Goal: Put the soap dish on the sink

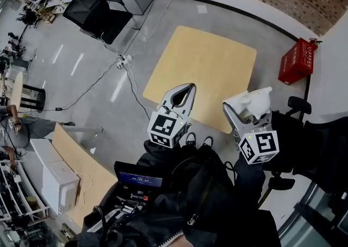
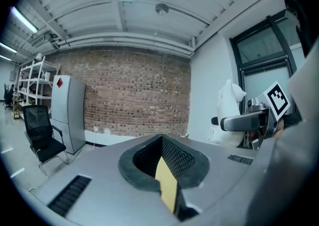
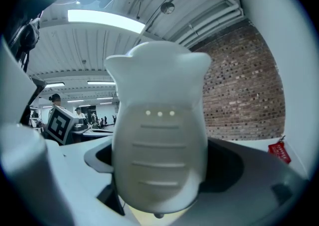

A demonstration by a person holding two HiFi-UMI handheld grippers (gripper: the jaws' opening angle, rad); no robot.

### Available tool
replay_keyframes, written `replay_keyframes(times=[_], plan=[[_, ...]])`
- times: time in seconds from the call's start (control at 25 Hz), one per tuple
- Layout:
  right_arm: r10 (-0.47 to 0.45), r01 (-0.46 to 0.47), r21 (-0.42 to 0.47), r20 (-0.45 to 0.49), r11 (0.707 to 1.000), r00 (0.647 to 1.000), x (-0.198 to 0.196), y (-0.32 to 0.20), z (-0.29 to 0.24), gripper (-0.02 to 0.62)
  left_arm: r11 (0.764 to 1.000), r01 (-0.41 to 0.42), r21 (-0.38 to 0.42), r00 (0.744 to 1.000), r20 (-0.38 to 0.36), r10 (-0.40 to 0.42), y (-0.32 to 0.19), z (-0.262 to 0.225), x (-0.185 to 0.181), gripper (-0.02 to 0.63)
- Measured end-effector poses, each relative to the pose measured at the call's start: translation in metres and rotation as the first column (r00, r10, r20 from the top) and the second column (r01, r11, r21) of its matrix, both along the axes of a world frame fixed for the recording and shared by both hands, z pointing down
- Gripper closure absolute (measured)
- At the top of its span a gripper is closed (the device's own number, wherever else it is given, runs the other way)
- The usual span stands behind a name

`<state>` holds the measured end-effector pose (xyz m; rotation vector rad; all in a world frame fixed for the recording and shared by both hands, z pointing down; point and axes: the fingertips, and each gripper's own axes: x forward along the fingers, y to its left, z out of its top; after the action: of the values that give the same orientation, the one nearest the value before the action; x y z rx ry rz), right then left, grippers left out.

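The white ribbed soap dish (image 1: 256, 100) is held up in the air, and my right gripper (image 1: 251, 105) is shut on it. It fills the right gripper view, where the soap dish (image 3: 159, 135) stands upright with three small holes near its top and hides the jaw tips. From the left gripper view the soap dish (image 2: 228, 104) shows at the right, clamped in the right gripper (image 2: 247, 120). My left gripper (image 1: 190, 88) hangs beside it over the table's near edge, its jaws closed together on nothing. Between the left gripper's (image 2: 163, 144) pads only a sliver of table shows.
A square light-wood table (image 1: 201, 63) stands on the grey floor below both grippers. A red crate (image 1: 297, 60) sits by the white wall at right, a black office chair (image 1: 95, 13) at top left. Cables (image 1: 128, 72) cross the floor; a desk with a white box (image 1: 57, 183) is at bottom left.
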<state>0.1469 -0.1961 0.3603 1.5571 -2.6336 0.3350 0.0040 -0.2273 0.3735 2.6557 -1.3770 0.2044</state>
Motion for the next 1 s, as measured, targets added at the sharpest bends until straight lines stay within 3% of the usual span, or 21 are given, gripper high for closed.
replay_keyframes(times=[0.56,1.0], plan=[[-0.087,0.062,-0.198,-0.117,0.978,0.989,-0.030,-0.021,0.085,0.100,0.991,0.043,-0.124,0.999,0.012,-0.042,-0.025,0.063,-0.020,0.604],[-0.247,0.125,-0.429,-0.240,0.895,0.939,-0.046,-0.021,0.210,0.100,0.963,0.089,-0.255,0.995,0.062,-0.075,-0.029,0.140,-0.044,0.604]])
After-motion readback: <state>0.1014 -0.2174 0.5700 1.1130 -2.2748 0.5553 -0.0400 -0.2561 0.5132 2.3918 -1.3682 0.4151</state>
